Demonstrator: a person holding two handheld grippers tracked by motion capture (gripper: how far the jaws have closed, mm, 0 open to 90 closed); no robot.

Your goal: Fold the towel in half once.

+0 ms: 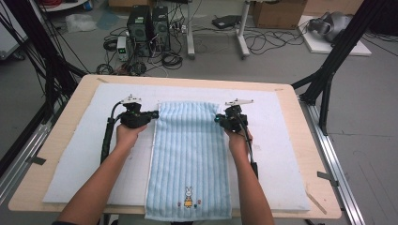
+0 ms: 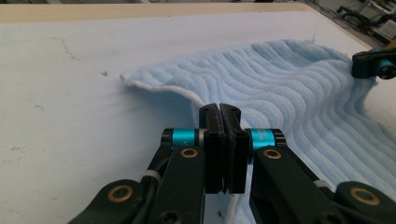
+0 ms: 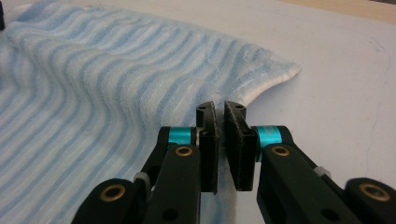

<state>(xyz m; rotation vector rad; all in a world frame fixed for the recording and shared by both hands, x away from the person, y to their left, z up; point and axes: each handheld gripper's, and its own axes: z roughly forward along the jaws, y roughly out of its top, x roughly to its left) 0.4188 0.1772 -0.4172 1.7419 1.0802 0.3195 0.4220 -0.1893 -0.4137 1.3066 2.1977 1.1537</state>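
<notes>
A: From the high view, a light blue striped towel lies flat on the white mat, long axis running near to far. The little rabbit print sits at the near end, which hangs just over the table's near edge.

B: And the grippers?

A: Left gripper is at the towel's left edge close to the far corner, right gripper at the right edge opposite it. A hand is wrapped round each, forearms coming in from the near side.

B: The surroundings?

A: Pale wooden table, grey floor beyond it with two computer towers, tangled cables and a cardboard box. Black frame legs stand on both sides.

B: Left gripper view now.

A: The left gripper has its jaws pressed together on the towel's white-trimmed edge, which is lifted off the mat there. The ribbed towel ripples away from it, and the other gripper shows at the far right edge.

B: Right gripper view?

A: The right gripper has a narrow gap between its pads, with the towel edge running into it, clamped. The corner curls up just beyond, on the white mat.
</notes>
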